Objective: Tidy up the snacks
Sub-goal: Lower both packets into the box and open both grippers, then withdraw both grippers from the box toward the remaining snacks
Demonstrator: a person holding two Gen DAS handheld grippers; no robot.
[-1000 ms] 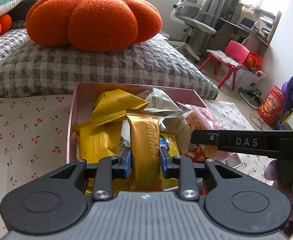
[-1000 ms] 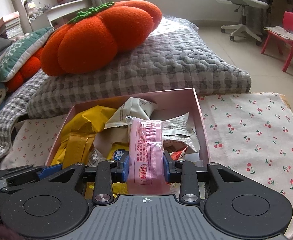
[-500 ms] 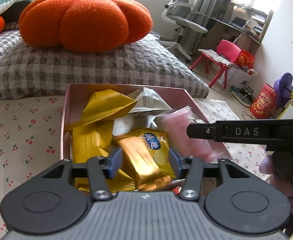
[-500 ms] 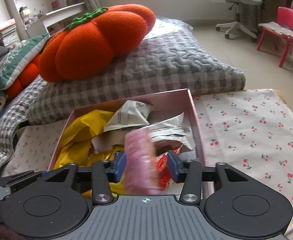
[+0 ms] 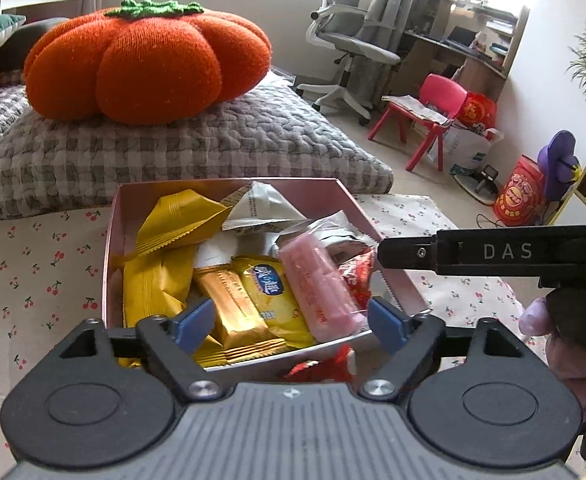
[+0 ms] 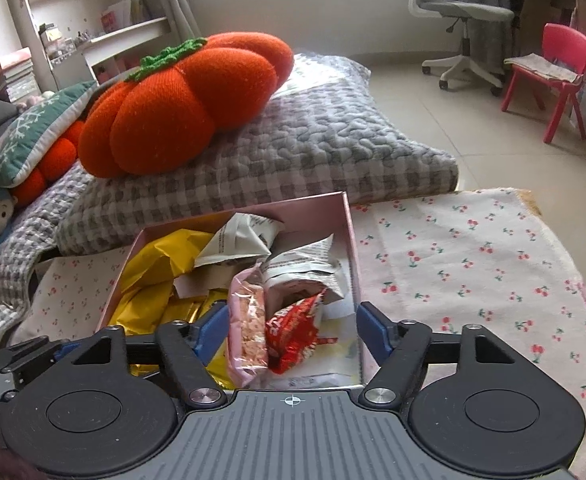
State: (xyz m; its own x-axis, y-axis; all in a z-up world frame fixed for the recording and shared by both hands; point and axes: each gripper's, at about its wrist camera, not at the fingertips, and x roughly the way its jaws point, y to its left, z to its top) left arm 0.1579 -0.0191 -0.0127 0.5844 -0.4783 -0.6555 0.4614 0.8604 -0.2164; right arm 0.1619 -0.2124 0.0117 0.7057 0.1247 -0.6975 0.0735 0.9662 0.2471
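Note:
A pink box (image 5: pixel 111 236) (image 6: pixel 351 240) on the cherry-print cloth is full of snack packets. A gold bar packet (image 5: pixel 235 312) lies in it beside a yellow packet (image 5: pixel 269 292) and a pink packet (image 5: pixel 317 280). My left gripper (image 5: pixel 291 324) hangs over the box's near edge, its jaws opening, and its pads touch nothing. In the right wrist view the pink packet (image 6: pixel 247 328) leans against a red packet (image 6: pixel 293 332). My right gripper (image 6: pixel 291 330) is above them, jaws opening, with both packets lying loose between the pads.
A big orange pumpkin cushion (image 5: pixel 145 64) sits on a grey checked quilt (image 5: pixel 173 148) behind the box. A loose red wrapper (image 5: pixel 321 368) lies just before the box. A hand (image 5: pixel 561 344) holds the right gripper's black body (image 5: pixel 493 250). The cherry cloth (image 6: pixel 473 272) stretches right.
Both grippers have let go: the gold bar fell from the left one and the pink packet from the right one into the box. Both pairs of jaws spread wide and drew back a little.

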